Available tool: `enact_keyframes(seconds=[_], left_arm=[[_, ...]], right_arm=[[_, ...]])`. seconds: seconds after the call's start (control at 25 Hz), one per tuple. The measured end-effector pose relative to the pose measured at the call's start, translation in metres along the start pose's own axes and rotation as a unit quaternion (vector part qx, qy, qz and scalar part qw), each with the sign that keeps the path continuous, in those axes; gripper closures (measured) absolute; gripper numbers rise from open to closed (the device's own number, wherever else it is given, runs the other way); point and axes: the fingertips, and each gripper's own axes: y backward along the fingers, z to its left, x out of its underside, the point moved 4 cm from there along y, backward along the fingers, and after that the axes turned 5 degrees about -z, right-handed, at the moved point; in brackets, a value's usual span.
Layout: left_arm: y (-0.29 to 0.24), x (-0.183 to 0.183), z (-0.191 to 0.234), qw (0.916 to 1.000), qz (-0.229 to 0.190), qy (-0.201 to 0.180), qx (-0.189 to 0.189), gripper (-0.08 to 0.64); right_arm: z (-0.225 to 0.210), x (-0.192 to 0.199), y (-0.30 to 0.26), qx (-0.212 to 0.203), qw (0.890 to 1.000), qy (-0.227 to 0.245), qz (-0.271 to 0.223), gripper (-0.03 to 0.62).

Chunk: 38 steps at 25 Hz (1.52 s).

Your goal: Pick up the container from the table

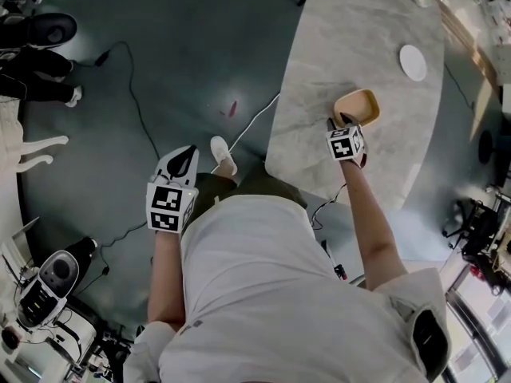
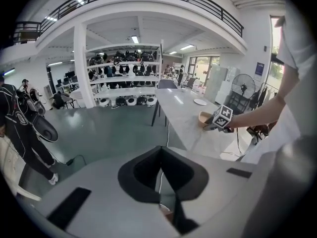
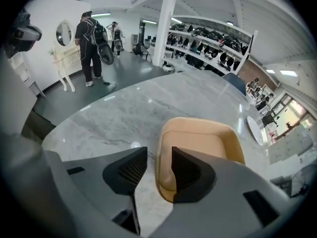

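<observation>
Straddling a wall of the rounded tan container [image 3: 203, 148], right claw [image 3: 158, 153] gapes; left claw [image 2: 161, 150] closed.

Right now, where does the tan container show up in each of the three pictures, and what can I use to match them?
Head view: container upper right, on the table, just beyond the right hand-held gripper.
Left gripper view: right of centre, small, partly behind that gripper.
Right gripper view: low centre, its left rim between the open jaws.
Shared landmark: the white plate farther along the table.
</observation>
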Motion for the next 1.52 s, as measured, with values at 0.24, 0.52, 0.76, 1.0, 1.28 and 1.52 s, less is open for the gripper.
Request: enact_keyframes(seconds=[0.24, 0.52, 0.76, 1.0, 1.28, 1.52], left_arm=[[-0.003, 0.004, 0.001, 1.0, -0.002, 0.01, 0.0, 0.558], [-0.006, 0.003, 0.006, 0.9999, -0.01, 0.01, 0.007, 0.558], [-0.013, -0.004, 0.012, 0.9994, -0.022, 0.003, 0.026, 0.558], [-0.023, -0.014, 0.016, 0.9976, -0.037, -0.012, 0.057, 0.558], [-0.04, -0.039, 0.014, 0.9921, -0.066, -0.034, 0.101, 0.558], [-0.048, -0.071, 0.009, 0.9835, -0.1, -0.059, 0.138, 0.558]], right_arm=[[-0.004, 0.003, -0.007, 0.01, 0.999, 0.036, 0.034, 0.487], [-0.002, -0.002, 0.005, 0.0, 0.999, 0.02, 0.027, 0.563], [0.006, -0.017, 0.027, 0.001, 1.0, 0.005, 0.011, 0.566], [0.021, -0.046, 0.063, -0.007, 0.999, -0.014, -0.038, 0.566], [0.037, -0.077, 0.114, -0.007, 0.994, -0.047, -0.097, 0.566], [0.054, -0.105, 0.165, 0.006, 0.985, -0.071, -0.157, 0.567]])
